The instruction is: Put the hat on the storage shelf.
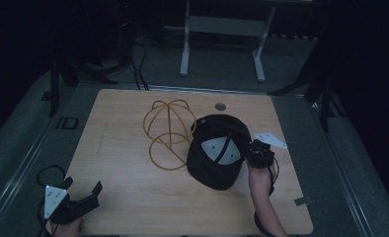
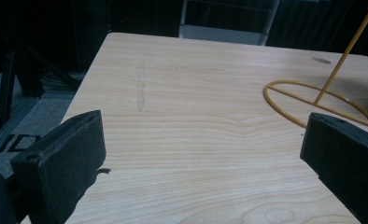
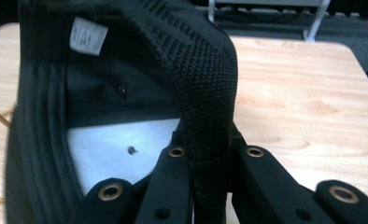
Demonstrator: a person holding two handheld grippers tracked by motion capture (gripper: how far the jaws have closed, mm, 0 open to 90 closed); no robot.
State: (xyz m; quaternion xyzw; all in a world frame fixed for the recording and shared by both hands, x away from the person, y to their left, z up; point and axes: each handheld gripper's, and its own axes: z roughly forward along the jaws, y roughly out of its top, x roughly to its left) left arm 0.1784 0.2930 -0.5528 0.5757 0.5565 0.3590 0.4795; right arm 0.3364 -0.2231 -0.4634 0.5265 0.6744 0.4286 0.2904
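Black cap (image 1: 216, 153) lies upside down on the right half of the counter (image 1: 123, 197), open side up, white lining panel showing, brim toward the person. Its left edge sits just beside — maybe touching — the base ring of the gold wire hat stand (image 1: 167, 133). Judging by that pairing, the cap is meant for the stand's dome, and inverted is the pose that exposes the back rim for a grab.

Right tongs (image 1: 259, 154) are at the cap's right edge. In the right gripper view the jaws are closed down on the woven rim band (image 3: 205, 121), which runs straight up between them — a pinch on the thick fabric edge, not the soft crown. Makes sense: the band is the stiffest part on that side, so the cap should lift without folding much. Sewn label (image 3: 88, 36) sits on the inside wall, upper left in that view.

Left tongs (image 1: 79, 200) rest at the near left corner of the counter, well apart from the cap, jaws wide with nothing between them; bare wood and the stand's base ring (image 2: 320, 105) ahead of them. Looks parked — free to steady the stand or take the brim if needed.

White tag (image 1: 270, 139) lies flat beyond the right tongs, clear of the cap.
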